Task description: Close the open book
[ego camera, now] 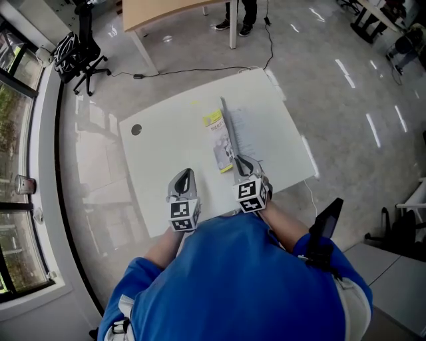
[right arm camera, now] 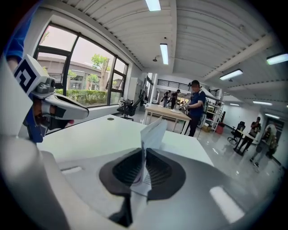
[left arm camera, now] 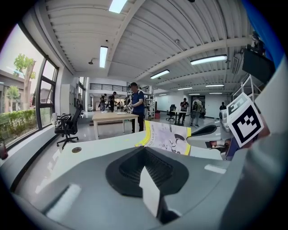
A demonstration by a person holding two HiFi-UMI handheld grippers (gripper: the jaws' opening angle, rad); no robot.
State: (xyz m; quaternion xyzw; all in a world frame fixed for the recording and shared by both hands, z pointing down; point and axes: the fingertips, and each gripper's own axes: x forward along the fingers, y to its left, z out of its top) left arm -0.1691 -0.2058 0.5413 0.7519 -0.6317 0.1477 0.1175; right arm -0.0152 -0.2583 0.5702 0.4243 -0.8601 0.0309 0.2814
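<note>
The open book (ego camera: pixel 216 138) lies on the white table (ego camera: pixel 166 153), its yellow-edged cover showing; in the left gripper view the book (left arm camera: pixel 167 137) is ahead to the right. One leaf (ego camera: pixel 228 130) stands up on edge above the spine. My right gripper (ego camera: pixel 241 164) is shut on the near end of that leaf, and in its own view the white page (right arm camera: pixel 151 134) rises from between the dark pads of the right gripper (right arm camera: pixel 143 158). My left gripper (ego camera: pixel 184 178) is left of the book, apart from it. The left gripper (left arm camera: pixel 146 157) looks shut, a white sliver at its seam.
A round grommet (ego camera: pixel 136 130) sits in the table's far left part. Beyond the table are a black office chair (ego camera: pixel 83 50), a wooden table (ego camera: pixel 166 13), a standing person's legs (ego camera: pixel 239 16) and a floor cable (ego camera: pixel 200 68). Windows run along the left.
</note>
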